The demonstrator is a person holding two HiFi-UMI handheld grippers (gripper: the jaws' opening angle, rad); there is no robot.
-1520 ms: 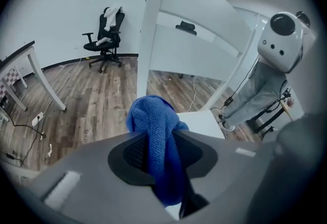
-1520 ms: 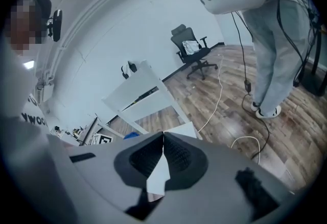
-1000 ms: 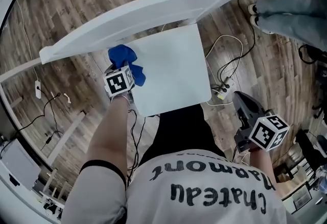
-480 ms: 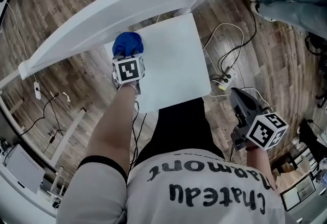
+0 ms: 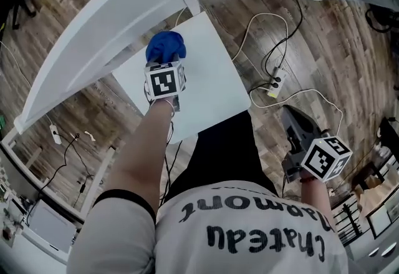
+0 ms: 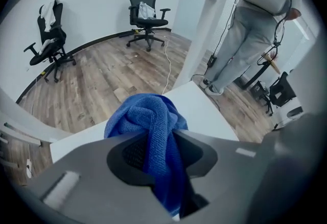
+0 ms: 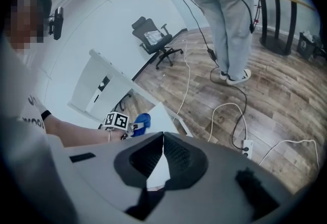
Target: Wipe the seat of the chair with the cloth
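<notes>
Here the left claw (image 6: pixel 162 139) is clamped on the bunched blue cloth (image 5: pixel 165 47), which rests on the white chair seat (image 5: pixel 212 79) near its rear edge, just beside the backrest (image 5: pixel 93 35). The right claw (image 7: pixel 162 149) is pressed together with nothing in it, well apart from the chair, over the wooden floor (image 5: pixel 324 60).

Seat (image 5: pixel 215 73) partly under cloth (image 5: pixel 165 48), arm (image 5: pixel 146 148)

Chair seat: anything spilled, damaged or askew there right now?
Nothing stands out. The white seat looks clean and undamaged. The blue cloth is bunched in the left gripper, near the backrest. The right gripper is shut and empty, off to the side. Loose cables lie on the floor beside it.
</notes>
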